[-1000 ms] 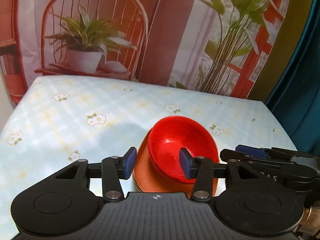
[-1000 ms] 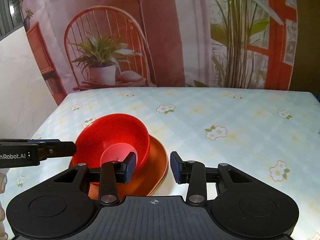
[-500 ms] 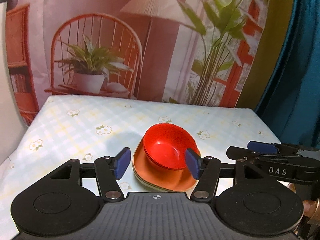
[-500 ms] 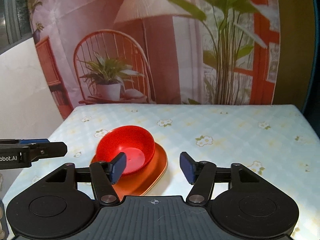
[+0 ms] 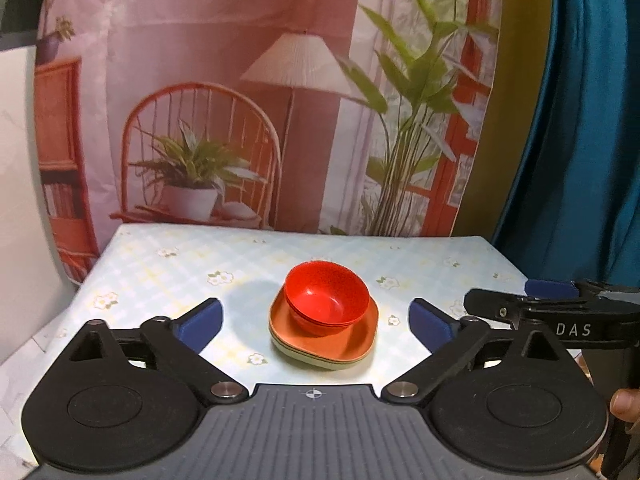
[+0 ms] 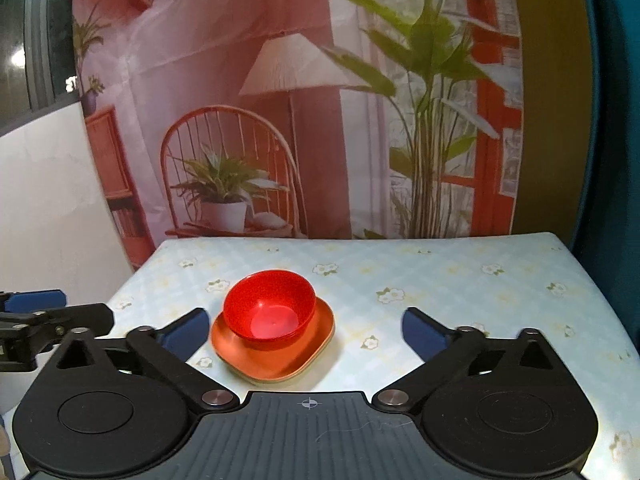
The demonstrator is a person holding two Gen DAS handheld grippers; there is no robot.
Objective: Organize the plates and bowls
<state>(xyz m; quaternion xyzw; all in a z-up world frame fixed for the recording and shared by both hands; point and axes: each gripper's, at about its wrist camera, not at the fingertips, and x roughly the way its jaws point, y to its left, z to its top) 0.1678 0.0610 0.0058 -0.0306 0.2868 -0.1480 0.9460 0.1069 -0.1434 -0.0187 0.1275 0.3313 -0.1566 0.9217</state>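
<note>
Nearest the cameras, the left gripper (image 5: 316, 322) and right gripper (image 6: 306, 330) have just been opening, jaws now spread wide and empty. Beyond them, stacked red bowls (image 5: 326, 304) sit on stacked orange plates (image 5: 360, 346) mid-table on the floral tablecloth (image 6: 460, 280). A printed backdrop (image 5: 260, 100) hangs behind.

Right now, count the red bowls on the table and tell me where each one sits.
3, going by the rims seen from the left wrist. All three red bowls are nested in one stack, resting on the orange plate near the middle of the table. More could be hidden inside the stack.
</note>
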